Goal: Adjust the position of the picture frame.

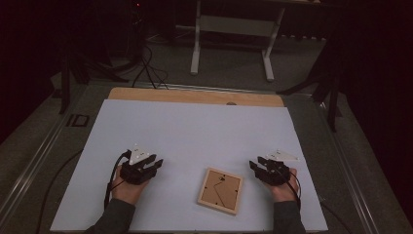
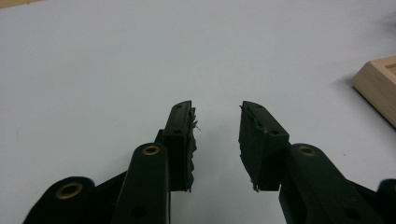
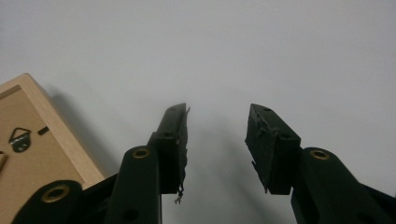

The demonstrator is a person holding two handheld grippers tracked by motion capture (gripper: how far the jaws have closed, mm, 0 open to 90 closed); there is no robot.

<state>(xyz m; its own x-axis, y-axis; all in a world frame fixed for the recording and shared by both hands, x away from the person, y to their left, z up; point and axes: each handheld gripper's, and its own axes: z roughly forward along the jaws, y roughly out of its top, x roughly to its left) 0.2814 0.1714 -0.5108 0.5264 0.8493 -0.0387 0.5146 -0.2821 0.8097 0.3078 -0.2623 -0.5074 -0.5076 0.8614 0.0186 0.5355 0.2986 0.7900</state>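
Note:
A small wooden picture frame (image 1: pixel 220 190) lies face down on the white sheet (image 1: pixel 195 131), its brown backing and a metal hanger (image 3: pixel 19 139) showing. My left gripper (image 1: pixel 157 163) rests to its left, open, with nothing between the jaws. A corner of the picture frame (image 2: pixel 377 86) sits off to the right of the left gripper (image 2: pixel 215 109). My right gripper (image 1: pixel 255 164) rests to the frame's right, also open and holding nothing. In the right gripper view the right gripper (image 3: pixel 217 112) has the picture frame (image 3: pixel 37 135) to its left.
The white sheet covers a wooden table whose bare far edge (image 1: pixel 195 95) shows beyond it. A white desk frame (image 1: pixel 233 34) stands on the floor behind, with cables (image 1: pixel 148 68) trailing on the carpet at the back left.

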